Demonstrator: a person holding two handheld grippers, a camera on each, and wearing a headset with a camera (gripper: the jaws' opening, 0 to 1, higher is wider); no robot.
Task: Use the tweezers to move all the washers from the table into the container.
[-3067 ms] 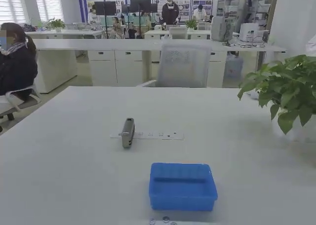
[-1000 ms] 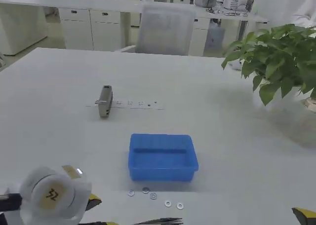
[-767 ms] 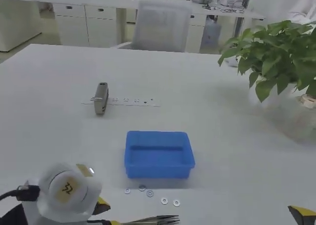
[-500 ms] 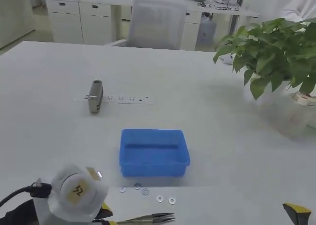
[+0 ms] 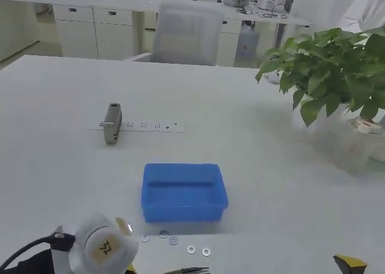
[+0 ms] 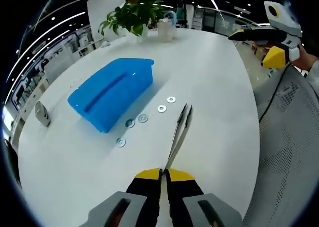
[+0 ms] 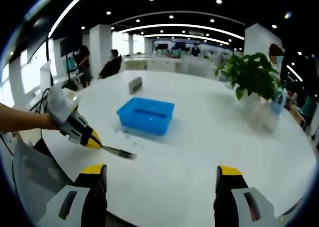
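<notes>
- The left gripper [image 6: 163, 174] has its yellow-tipped jaws pressed together on the back end of the tweezers [image 6: 178, 130].
- The tweezers point forward from the jaws, over the white surface [image 5: 289, 184]. Their thin tips lie near the washers [image 6: 143, 118] but do not touch any of them. I cannot tell whether the tips rest on the surface.
- Five washers lie flat on the surface in a loose row, just in front of the long near wall of the container [image 5: 183, 191]. None of them is inside it.
- The container is a blue, open, rectangular tub that stands upright on the surface.
- The right gripper [image 7: 162, 171] has its jaws wide apart, with nothing between them. It is held well away from the washers, off to the person's right, near the edge of the surface.
- In the right gripper view, a bare forearm holds the left gripper with the tweezers aimed toward the container.
- Behind the container a white power strip [image 5: 150, 127] lies flat, with a grey plug block [image 5: 112, 115] on its left end.
- A leafy green plant [image 5: 328, 76] stands at the far right of the surface, and a pale chair [image 5: 186, 33] sits at the far edge.
</notes>
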